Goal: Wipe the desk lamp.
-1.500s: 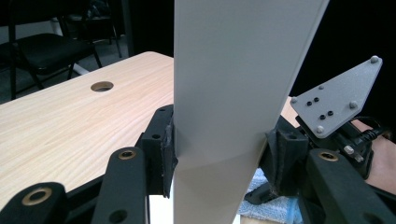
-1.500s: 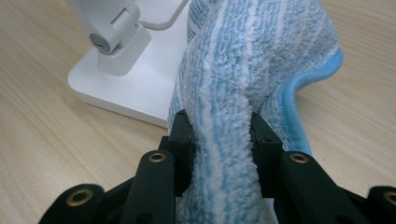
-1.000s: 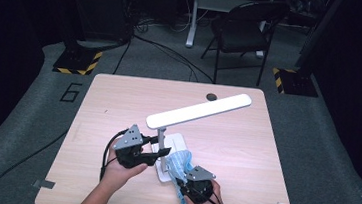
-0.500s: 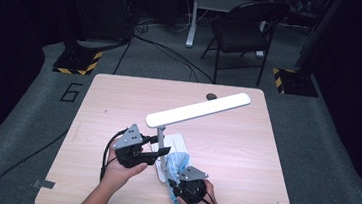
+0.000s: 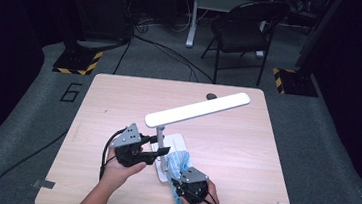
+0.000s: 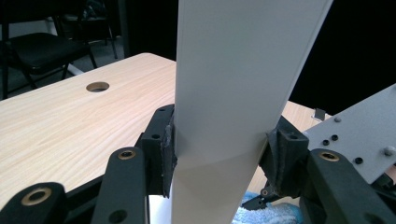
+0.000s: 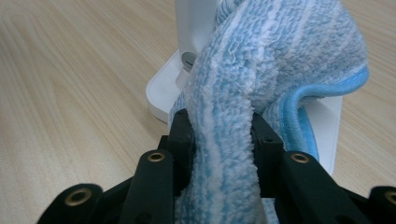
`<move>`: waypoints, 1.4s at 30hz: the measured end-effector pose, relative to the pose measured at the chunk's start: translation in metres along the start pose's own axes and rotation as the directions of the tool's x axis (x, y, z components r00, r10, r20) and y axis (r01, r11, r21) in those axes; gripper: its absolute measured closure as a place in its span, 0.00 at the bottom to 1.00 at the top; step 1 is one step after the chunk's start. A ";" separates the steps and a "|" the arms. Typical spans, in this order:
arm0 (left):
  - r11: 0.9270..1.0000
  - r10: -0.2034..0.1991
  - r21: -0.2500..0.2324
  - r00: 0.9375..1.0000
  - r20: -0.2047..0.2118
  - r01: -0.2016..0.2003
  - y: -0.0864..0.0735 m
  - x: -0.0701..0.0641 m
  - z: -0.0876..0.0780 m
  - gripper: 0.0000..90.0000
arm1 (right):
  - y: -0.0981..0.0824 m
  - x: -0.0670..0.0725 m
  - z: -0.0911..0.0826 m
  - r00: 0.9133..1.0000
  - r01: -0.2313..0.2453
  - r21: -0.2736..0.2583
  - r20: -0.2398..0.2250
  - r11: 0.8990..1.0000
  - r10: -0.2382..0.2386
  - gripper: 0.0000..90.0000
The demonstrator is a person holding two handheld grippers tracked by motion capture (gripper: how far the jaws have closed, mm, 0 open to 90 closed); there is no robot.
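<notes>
A white desk lamp stands on the table, its long head (image 5: 198,109) slanting up to the right over a flat base (image 5: 179,142). My left gripper (image 5: 160,152) is shut on the lamp's upright post (image 6: 233,93), its pads (image 6: 169,149) pressing on both sides. A blue and white striped cloth (image 5: 177,163) lies bunched on the base beside the post. My right gripper (image 5: 178,178) is shut on that cloth (image 7: 280,60), whose fold passes between the jaws (image 7: 219,135); they have just been closing a little tighter on it.
The light wooden table (image 5: 244,153) has a round cable hole (image 5: 211,96) near its far edge. A black chair (image 5: 249,28) stands on the floor beyond it. Both gripper cables trail toward the near edge.
The right gripper and its cloth have shifted a little to the left on the lamp's base. The left gripper keeps its hold on the post.
</notes>
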State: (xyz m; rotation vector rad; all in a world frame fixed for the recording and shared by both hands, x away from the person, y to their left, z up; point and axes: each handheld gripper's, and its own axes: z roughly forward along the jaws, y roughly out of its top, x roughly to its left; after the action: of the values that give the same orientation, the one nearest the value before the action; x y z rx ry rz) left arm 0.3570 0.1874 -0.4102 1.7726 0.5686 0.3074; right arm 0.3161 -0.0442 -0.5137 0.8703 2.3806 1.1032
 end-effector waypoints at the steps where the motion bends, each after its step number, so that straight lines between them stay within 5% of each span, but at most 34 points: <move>1: 1.000 0.000 0.001 1.000 0.000 0.000 0.000 0.000 0.000 0.57 | 0.000 0.000 -0.001 1.000 -0.013 0.005 -0.010 1.000 0.014 0.75; 7: 1.000 -0.002 -0.001 1.000 -0.001 0.002 0.000 0.000 0.000 0.57 | -0.001 -0.006 -0.002 1.000 0.010 0.004 0.005 1.000 -0.010 0.75; 10: 1.000 -0.001 -0.005 1.000 -0.003 0.001 0.000 0.000 0.000 0.57 | -0.002 -0.006 -0.002 0.999 -0.033 0.002 0.014 0.999 0.033 0.75; 25: 1.000 -0.005 -0.001 1.000 -0.006 0.005 0.000 -0.001 0.000 0.57 | -0.006 -0.027 -0.006 0.997 -0.076 0.006 0.028 0.997 0.076 0.75; 42: 1.000 -0.004 0.004 1.000 -0.006 0.004 0.000 -0.001 0.001 0.57 | -0.013 -0.058 -0.011 0.982 -0.165 0.005 0.092 0.986 0.164 0.75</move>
State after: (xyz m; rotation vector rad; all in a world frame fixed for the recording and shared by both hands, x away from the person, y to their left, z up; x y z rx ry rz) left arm 0.3567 0.1862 -0.4102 1.7745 0.5775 0.3095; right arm 0.3476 -0.0953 -0.5129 1.1151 2.2768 1.0854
